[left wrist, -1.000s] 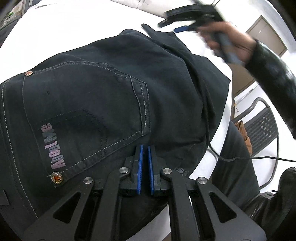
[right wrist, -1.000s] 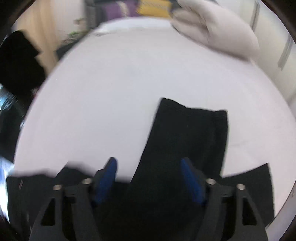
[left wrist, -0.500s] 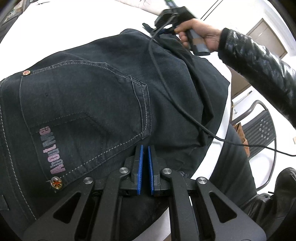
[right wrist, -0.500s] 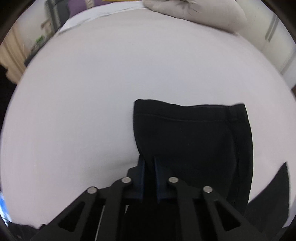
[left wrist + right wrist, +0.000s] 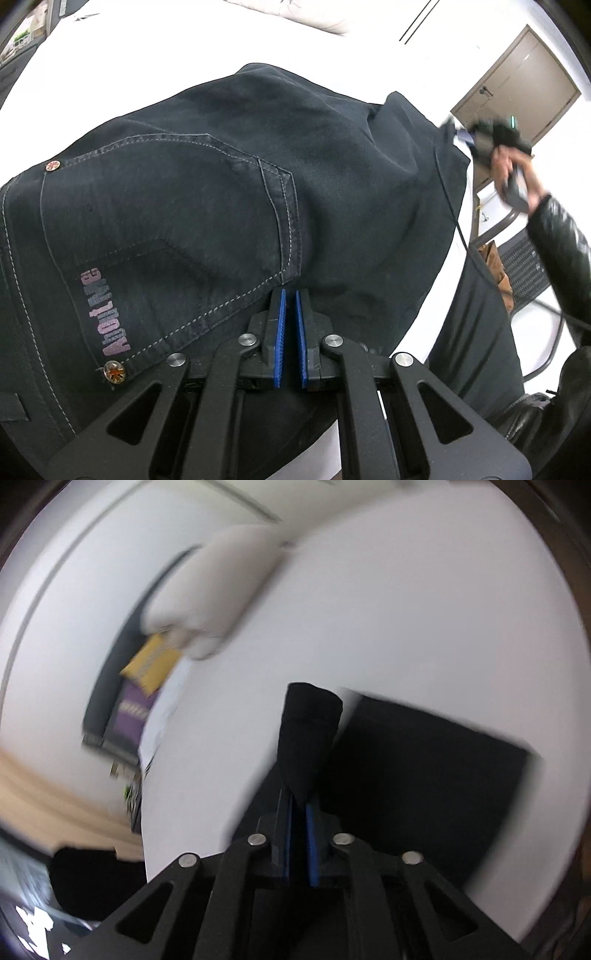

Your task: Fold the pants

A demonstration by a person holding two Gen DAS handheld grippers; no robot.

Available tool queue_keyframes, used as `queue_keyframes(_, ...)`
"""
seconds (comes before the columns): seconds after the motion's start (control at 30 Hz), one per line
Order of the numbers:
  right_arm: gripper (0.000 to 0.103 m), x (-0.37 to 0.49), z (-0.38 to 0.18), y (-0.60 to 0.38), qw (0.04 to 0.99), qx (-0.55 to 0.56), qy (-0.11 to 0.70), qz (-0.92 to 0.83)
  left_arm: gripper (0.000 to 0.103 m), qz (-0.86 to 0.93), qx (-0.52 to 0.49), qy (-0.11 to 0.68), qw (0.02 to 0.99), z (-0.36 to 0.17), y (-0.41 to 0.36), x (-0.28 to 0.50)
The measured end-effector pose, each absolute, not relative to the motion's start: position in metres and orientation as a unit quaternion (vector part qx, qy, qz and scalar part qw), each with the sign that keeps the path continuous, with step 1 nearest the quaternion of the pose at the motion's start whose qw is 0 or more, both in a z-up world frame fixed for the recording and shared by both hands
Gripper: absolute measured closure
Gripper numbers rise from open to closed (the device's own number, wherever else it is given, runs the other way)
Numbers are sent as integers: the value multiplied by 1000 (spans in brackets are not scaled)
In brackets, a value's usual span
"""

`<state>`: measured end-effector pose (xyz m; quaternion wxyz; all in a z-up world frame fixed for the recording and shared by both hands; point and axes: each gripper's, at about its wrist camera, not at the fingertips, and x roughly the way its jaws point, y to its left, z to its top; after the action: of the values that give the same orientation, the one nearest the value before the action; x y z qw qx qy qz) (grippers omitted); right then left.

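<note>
Open white bed sheet (image 5: pixel 155 55) beyond the dark denim pants (image 5: pixel 229 177), far side & left: free to pass there. Rumpled off-white pillow (image 5: pixel 295 14) sits at the far edge, blocks that end. Right of the pants only a narrow strip of sheet, then the bed edge; past it a grey mesh-back metal chair (image 5: pixel 524 266) & black cable (image 5: pixel 454 221) hanging across the gap, snag risk. Person's black-sleeved arm w/ right gripper (image 5: pixel 480 136) occupies the upper right. Right wrist view (blurred): wide bare sheet (image 5: pixel 424 609) ahead & right, pillow (image 5: pixel 221 598) upper left; raised pant-leg end (image 5: pixel 306 731) stands directly ahead of the right gripper (image 5: pixel 299 812), flat black cloth beside it to the right.
</note>
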<state>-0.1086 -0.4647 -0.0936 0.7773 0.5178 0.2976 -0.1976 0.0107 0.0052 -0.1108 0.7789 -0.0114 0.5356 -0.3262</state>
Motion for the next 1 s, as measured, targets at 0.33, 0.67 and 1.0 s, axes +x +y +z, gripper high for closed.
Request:
queue_keyframes(0.33, 38, -104, -110, -449, 761, 577, 242, -172, 97, -307, 3, 544, 781, -105, -5, 12)
queue_keyframes(0.67, 98, -71, -117, -463, 764, 554, 258, -205, 97, -301, -3, 547, 781, -104, -2, 10)
queue_keyframes(1.0, 100, -127, -124, -475, 769, 550, 219, -244, 97, -300, -5, 546, 782, -102, 5, 12)
